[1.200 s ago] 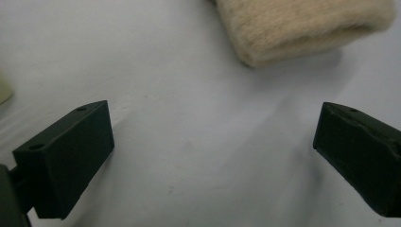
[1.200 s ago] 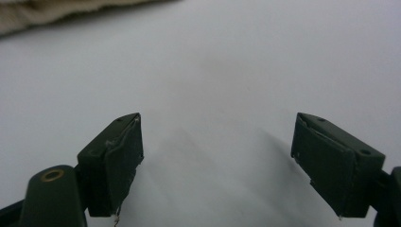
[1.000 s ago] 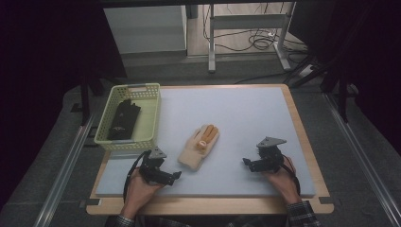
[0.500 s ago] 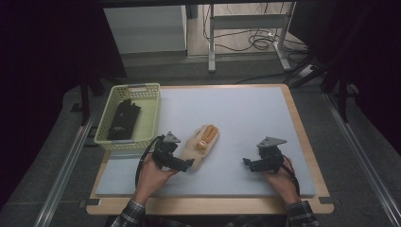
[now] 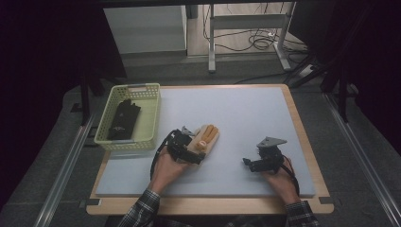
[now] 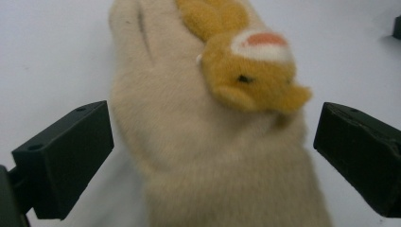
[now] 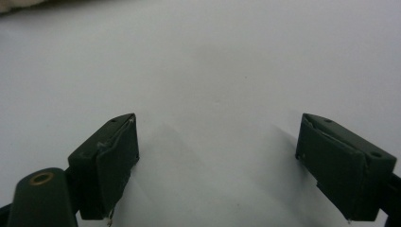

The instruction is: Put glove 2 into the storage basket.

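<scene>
My left claw (image 6: pixel 208 156) is spread wide, its jaws either side of the mitten's (image 6: pixel 213 142) cuff end, neither one touching yet as far as I can tell. The mitten lies flat on the mat (image 5: pixel 246 113), near its front left, and its long axis runs straight away from my claw, cuff towards me, the orange bunny patch (image 6: pixel 246 71) on top further out. My left claw is the near one; my right claw (image 5: pixel 253 164) rests well off to the right, also released, over bare mat (image 7: pixel 213 71). The basket (image 5: pixel 150 118) with a dark glove (image 5: pixel 124 118) in it stands to the left, close by. I judge that a squeeze here would take the cuff across its width, with open mat all round for lifting.
</scene>
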Action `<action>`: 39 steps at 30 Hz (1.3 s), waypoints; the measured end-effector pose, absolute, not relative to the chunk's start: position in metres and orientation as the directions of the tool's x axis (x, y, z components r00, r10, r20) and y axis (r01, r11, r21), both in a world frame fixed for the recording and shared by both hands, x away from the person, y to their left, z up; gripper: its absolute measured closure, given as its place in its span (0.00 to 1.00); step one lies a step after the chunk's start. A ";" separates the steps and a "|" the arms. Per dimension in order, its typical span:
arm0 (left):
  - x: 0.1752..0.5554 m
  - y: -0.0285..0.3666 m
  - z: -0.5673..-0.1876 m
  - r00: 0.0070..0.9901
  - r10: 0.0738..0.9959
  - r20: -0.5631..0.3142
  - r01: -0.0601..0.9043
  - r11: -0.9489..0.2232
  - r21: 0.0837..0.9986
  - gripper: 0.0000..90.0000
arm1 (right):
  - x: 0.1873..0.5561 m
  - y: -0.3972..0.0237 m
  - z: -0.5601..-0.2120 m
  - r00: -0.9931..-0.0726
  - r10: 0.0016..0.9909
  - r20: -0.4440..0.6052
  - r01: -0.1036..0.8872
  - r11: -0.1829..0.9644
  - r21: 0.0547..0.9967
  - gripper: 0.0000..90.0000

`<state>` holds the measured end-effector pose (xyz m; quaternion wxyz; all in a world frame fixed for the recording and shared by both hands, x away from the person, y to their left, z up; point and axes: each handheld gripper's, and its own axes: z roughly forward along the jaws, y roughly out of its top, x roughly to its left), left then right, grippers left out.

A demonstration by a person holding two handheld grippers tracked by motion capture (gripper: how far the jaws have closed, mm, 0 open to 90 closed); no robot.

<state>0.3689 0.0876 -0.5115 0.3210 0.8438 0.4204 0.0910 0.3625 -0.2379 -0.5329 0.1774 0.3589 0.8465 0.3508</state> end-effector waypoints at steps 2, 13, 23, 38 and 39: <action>0.373 0.082 -0.515 0.619 0.779 -0.102 0.656 -0.441 0.612 0.00 | 0.362 -0.238 -0.533 -0.679 0.732 -0.048 0.484 0.496 0.721 0.15; 0.381 0.065 -0.530 0.618 0.785 -0.041 0.665 -0.495 0.559 0.05 | 0.362 -0.238 -0.533 -0.679 0.732 -0.051 0.482 0.498 0.721 0.15; 0.374 0.069 -0.521 0.644 0.763 -0.052 0.651 -0.511 0.561 0.59 | 0.362 -0.238 -0.533 -0.680 0.731 -0.054 0.481 0.500 0.720 0.15; 0.376 0.081 -0.501 0.662 0.746 -0.074 0.633 -0.503 0.589 0.83 | 0.362 -0.238 -0.533 -0.679 0.732 -0.054 0.481 0.499 0.721 0.15; 0.377 0.082 -0.498 0.656 0.752 -0.072 0.633 -0.495 0.594 0.83 | 0.362 -0.238 -0.533 -0.679 0.732 -0.054 0.481 0.499 0.720 0.15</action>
